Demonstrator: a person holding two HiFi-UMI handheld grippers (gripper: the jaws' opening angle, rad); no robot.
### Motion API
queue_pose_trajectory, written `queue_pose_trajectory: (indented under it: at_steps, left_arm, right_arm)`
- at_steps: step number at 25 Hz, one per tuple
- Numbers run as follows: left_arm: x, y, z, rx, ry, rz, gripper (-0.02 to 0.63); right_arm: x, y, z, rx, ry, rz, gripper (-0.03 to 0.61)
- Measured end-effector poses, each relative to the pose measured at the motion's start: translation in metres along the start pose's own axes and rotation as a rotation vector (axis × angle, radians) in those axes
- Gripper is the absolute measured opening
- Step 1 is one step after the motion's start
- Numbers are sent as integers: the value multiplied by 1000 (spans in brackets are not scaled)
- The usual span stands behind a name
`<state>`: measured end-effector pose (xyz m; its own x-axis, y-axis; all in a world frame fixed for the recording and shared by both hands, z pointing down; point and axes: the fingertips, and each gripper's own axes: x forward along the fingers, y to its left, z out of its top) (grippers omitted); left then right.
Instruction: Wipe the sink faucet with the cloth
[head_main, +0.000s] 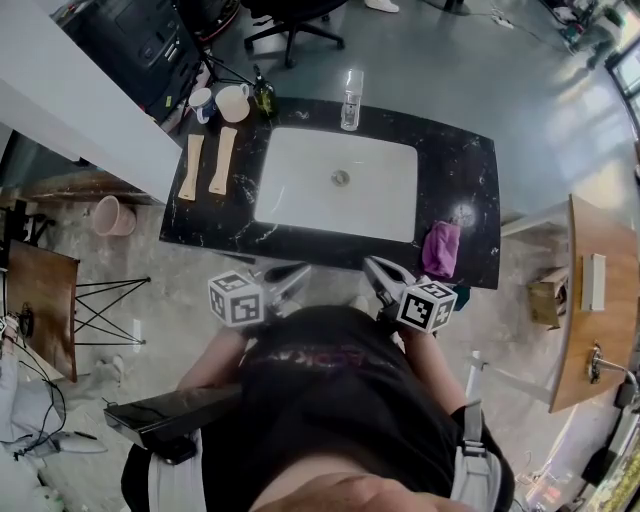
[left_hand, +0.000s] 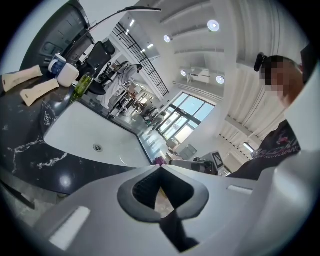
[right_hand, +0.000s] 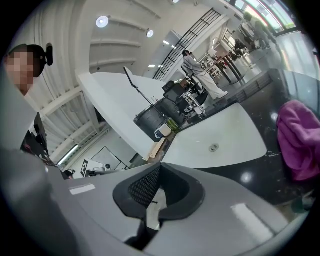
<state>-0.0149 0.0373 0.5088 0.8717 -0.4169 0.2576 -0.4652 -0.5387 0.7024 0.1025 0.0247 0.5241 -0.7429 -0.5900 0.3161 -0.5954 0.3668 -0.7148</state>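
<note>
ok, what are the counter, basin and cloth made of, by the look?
Counter: black stone or stone-look, polished; white veins, lamp glare.
Basin: white, glossy, likely ceramic; smooth and seamless.
Cloth: magenta, soft matte fabric; crumpled folds, perhaps microfibre.

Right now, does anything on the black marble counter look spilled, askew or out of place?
Nothing stands out. The crumpled purple cloth lies bunched by the black marble counter's front right corner; no spill or damage shows. The left gripper and right gripper are shut, empty.
</note>
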Motion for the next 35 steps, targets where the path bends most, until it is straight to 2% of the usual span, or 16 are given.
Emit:
queue_pose_trajectory:
  at_steps: [35]
  left_arm:
    - [-2, 0, -1, 4, -2, 7, 0]
  right_arm:
    - [1, 4, -3, -33, 14, 3, 11]
